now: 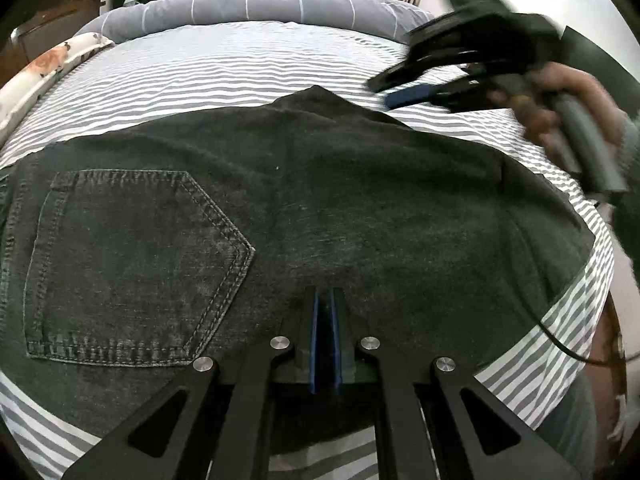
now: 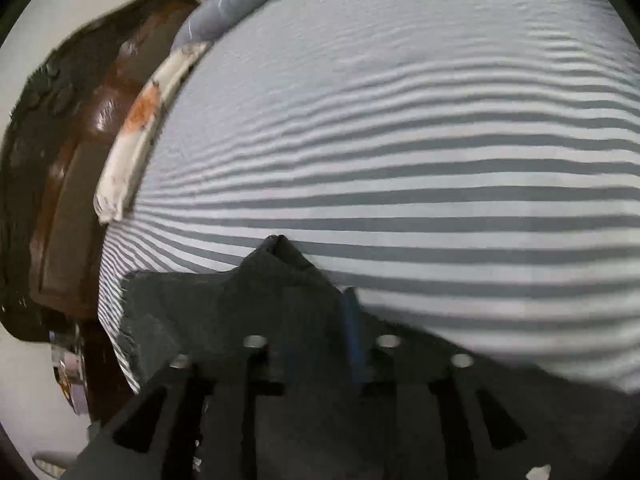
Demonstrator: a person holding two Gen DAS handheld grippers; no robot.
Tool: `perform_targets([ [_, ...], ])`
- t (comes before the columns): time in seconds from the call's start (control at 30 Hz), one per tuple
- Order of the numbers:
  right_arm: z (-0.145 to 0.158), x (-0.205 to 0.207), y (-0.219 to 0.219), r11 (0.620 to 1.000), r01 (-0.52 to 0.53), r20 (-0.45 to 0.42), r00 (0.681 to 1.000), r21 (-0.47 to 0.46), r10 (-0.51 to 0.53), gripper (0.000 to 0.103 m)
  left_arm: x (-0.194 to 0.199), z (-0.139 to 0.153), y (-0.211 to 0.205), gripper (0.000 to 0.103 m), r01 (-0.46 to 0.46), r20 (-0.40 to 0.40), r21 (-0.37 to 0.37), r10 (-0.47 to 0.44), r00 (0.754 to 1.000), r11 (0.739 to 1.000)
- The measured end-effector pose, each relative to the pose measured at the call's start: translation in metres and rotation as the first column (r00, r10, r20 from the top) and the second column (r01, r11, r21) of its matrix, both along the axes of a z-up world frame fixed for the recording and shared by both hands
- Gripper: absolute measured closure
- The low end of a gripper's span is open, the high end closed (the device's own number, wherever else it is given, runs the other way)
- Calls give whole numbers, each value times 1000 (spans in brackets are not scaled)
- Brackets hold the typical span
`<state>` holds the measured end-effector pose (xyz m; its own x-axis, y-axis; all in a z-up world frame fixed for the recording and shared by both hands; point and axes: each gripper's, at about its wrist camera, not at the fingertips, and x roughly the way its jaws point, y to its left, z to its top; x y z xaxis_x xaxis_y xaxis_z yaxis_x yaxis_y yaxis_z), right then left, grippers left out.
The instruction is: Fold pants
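Dark grey denim pants (image 1: 320, 208) lie folded and flat on a bed covered by a grey-and-white striped sheet (image 1: 224, 68), filling the near half of the left wrist view, with a stitched back pocket (image 1: 132, 264) facing up toward the left. The left gripper (image 1: 326, 312) sits low over the near edge of the denim with its blue-lined fingers pressed together, clenched with no cloth visibly caught between them. The right gripper (image 1: 394, 90) hangs in the air above the far right corner of the pants, blurred, a hand (image 1: 560, 104) wrapped around its handle; its two fingers stand slightly apart with nothing between them, released. In the right wrist view a pointed corner of the pants (image 2: 276, 252) pokes up against the stripes just ahead of the right gripper (image 2: 320, 320). A grey quilt (image 1: 248, 4) is bunched along the far side of the bed, and a white floral pillow (image 1: 48, 68) lies at the left edge.
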<state>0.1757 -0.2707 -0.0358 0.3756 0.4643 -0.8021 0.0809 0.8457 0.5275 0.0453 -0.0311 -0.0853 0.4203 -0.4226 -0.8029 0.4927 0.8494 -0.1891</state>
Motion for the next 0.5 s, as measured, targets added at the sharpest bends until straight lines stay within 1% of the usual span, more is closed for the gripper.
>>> perform_targets([
  [0.03,9,-13,-9,1000,18,16,1000,7,-18,73,1,2,-1,96,-10,-9,1,10,1000,1000],
  [0.1,26,-42,-31,996,58,43,997,63,-61,73,3,5,0,96,-24,-16,8,25,1000,1000],
  [0.17,37,-84,-62,988,123,63,990,98,-130,70,1,10,-5,95,-39,-5,11,39,999,999],
  [0.2,40,-99,-71,982,153,65,985,107,-160,68,1,15,-11,95,-43,0,12,43,999,999],
  [0.3,39,-161,-115,958,266,62,960,107,-273,66,-8,24,-23,94,-37,20,2,37,999,999],
  [0.33,34,-190,-136,937,323,53,942,130,-332,66,-11,26,-27,93,-34,24,-2,34,999,999],
  [0.4,26,-224,-161,904,396,33,913,164,-406,65,-18,29,-37,91,-24,18,-17,24,1000,1000],
  [0.43,20,-252,-174,874,453,26,885,175,-464,64,-20,30,-44,90,-16,16,-21,16,1000,1000],
  [0.5,9,-284,-194,835,515,4,851,195,-526,64,-24,27,-56,90,7,16,-7,-7,1000,1000],
])
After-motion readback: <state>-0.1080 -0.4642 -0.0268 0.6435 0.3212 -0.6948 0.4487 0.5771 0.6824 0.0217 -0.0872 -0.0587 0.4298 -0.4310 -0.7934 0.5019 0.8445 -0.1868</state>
